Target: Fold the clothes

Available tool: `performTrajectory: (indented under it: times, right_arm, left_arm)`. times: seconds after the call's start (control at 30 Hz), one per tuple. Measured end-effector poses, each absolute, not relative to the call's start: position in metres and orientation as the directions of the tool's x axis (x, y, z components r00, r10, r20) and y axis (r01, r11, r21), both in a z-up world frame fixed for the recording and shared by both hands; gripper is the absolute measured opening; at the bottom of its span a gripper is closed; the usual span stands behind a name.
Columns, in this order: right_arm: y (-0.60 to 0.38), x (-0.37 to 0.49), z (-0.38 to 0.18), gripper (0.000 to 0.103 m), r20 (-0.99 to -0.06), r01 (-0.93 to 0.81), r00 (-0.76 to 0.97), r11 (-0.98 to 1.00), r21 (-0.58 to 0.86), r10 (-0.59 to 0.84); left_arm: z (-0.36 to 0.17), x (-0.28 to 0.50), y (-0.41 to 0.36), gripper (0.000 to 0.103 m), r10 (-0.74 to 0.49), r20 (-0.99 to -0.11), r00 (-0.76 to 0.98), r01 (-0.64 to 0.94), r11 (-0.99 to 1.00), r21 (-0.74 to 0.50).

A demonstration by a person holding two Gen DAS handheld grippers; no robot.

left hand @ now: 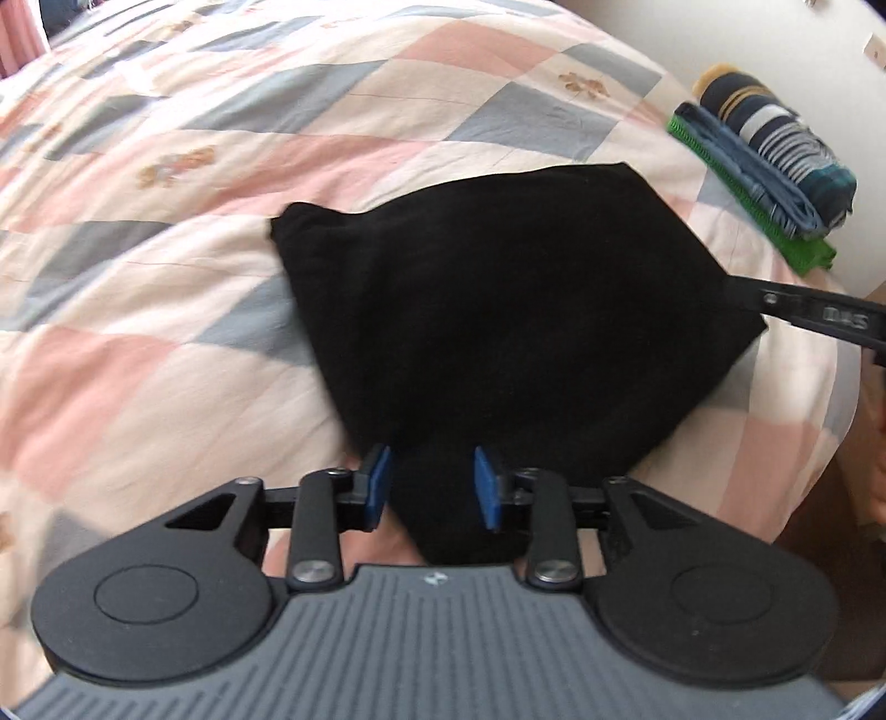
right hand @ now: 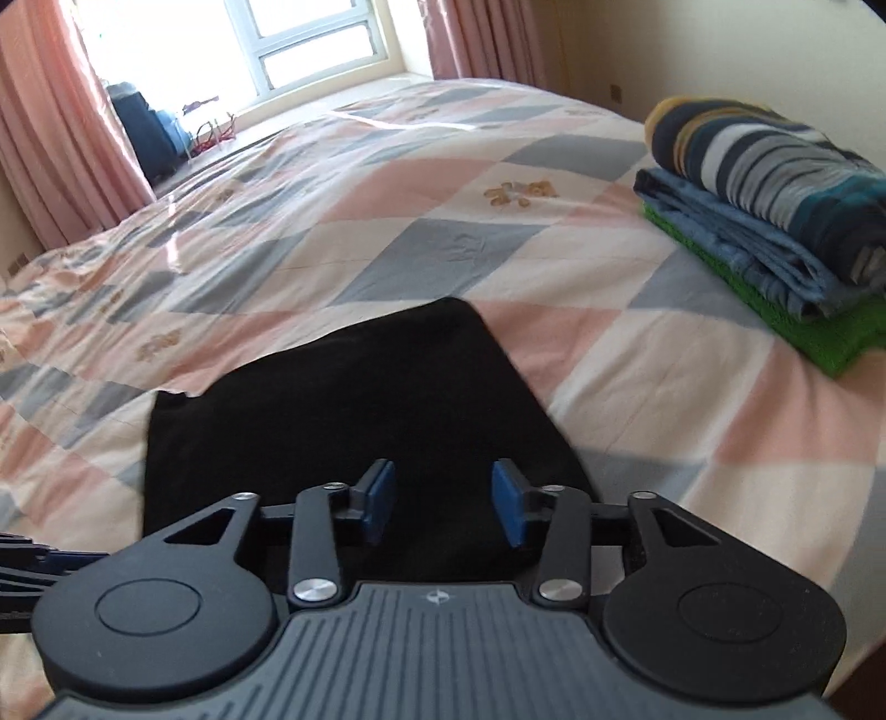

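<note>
A black garment (left hand: 498, 310), folded into a compact shape, is laid on a bed covered by a patchwork quilt (left hand: 221, 138) of pink, grey-blue and cream squares. In the left wrist view, the left hand-held gripper (left hand: 432, 487) is held over the near corner of the garment, its blue pads (left hand: 379, 487) spread apart with black cloth seen between them; whether the cloth is touched cannot be told. At the garment's right corner, the black finger of the right hand-held gripper (left hand: 803, 307) is seen reaching the fabric edge.

In the right wrist view, the right hand-held gripper (right hand: 443, 498) is likewise set wide apart above the garment's near edge, and nothing is clamped. A stack of folded clothes (right hand: 775, 221) is placed to the right on the quilt, well apart from the black garment: a striped navy item (right hand: 764, 160) on top, a blue one (right hand: 736, 249) beneath, a green one (right hand: 819, 332) at the bottom. Pink curtains (right hand: 55, 138) and a window (right hand: 310, 44) are seen beyond the bed.
</note>
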State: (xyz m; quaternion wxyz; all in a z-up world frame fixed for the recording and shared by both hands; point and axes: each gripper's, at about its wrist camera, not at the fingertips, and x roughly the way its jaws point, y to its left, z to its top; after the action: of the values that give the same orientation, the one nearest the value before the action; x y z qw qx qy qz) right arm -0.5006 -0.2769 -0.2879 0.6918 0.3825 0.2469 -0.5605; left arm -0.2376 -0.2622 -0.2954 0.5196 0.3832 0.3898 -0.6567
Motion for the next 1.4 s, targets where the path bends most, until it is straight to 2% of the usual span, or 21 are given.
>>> performTrajectory:
  times: [0.13,0.27,0.3,0.43,0.57,0.6,0.87,0.97,1.4]
  right_arm:
    - [-0.231,-0.487,-0.266,0.05,-0.797,0.945,0.28,0.009,0.326,-0.535]
    - [-0.19,-0.468,-0.24,0.058,-0.803,0.942,0.28,-0.013,0.336,-0.526]
    - [-0.181,-0.463,-0.233,0.063,-0.803,0.942,0.278,-0.012,0.334,-0.527]
    - [-0.157,-0.449,-0.201,0.07,-0.802,0.946,0.271,-0.008,0.324,-0.533]
    - [-0.142,-0.444,-0.167,0.085,-0.794,0.951,0.266,0.015,0.308,-0.547]
    - [-0.14,-0.445,-0.16,0.085,-0.793,0.952,0.266,0.021,0.304,-0.548]
    - [-0.155,-0.463,-0.147,0.089,-0.825,0.949,0.294,0.048,0.31,-0.482]
    - [-0.162,-0.476,-0.15,0.089,-0.841,0.951,0.304,0.085,0.298,-0.448]
    - [-0.184,-0.552,-0.147,0.091,-0.875,0.917,0.357,0.302,0.26,-0.328]
  left_arm:
    - [-0.265,-0.223,-0.233,0.036,-0.348,-0.929,-0.127,0.986,-0.143,-0.081]
    - [-0.234,-0.205,-0.195,0.047,-0.36,-0.926,-0.118,0.988,-0.133,-0.074]
    - [-0.227,-0.2,-0.186,0.051,-0.369,-0.923,-0.114,0.989,-0.129,-0.07]
    - [-0.202,-0.186,-0.158,0.054,-0.376,-0.922,-0.093,0.993,-0.101,-0.058]
    - [-0.172,-0.182,-0.141,0.061,-0.371,-0.923,-0.102,0.993,-0.097,-0.071]
    - [-0.164,-0.183,-0.138,0.064,-0.379,-0.92,-0.103,0.993,-0.099,-0.07]
    - [-0.118,-0.21,-0.13,0.07,-0.447,-0.893,-0.055,0.998,-0.055,-0.034]
    - [-0.113,-0.227,-0.13,0.079,-0.458,-0.889,-0.018,1.0,-0.009,-0.015]
    - [-0.101,-0.331,-0.113,0.081,-0.447,-0.888,0.108,0.978,0.21,0.013]
